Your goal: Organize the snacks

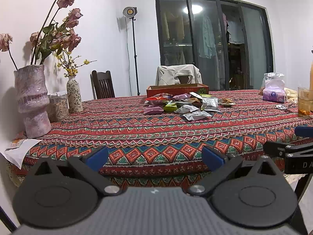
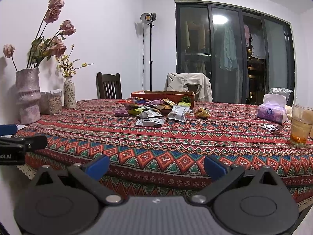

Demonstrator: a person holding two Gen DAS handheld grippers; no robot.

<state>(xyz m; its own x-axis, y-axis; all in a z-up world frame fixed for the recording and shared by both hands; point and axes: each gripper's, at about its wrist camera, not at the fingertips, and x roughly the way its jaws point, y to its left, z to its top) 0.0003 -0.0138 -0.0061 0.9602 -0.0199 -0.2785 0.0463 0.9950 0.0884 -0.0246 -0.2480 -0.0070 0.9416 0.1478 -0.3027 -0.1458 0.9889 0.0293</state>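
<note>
A pile of several snack packets (image 1: 182, 103) in silver, green, purple and orange lies mid-table, in front of a shallow red cardboard box (image 1: 177, 89). The pile (image 2: 152, 111) and the box (image 2: 162, 96) show in the right wrist view too. My left gripper (image 1: 154, 159) is open and empty, held at the near table edge, far short of the pile. My right gripper (image 2: 156, 166) is open and empty, also at the near edge, beside the left one.
The table wears a red patterned cloth (image 1: 137, 129). A large pink vase (image 1: 32, 101), a small floral vase (image 1: 74, 94) and jars stand at the left. A tissue pack (image 2: 272, 110) and a glass (image 2: 300, 125) stand at the right. Chairs are behind.
</note>
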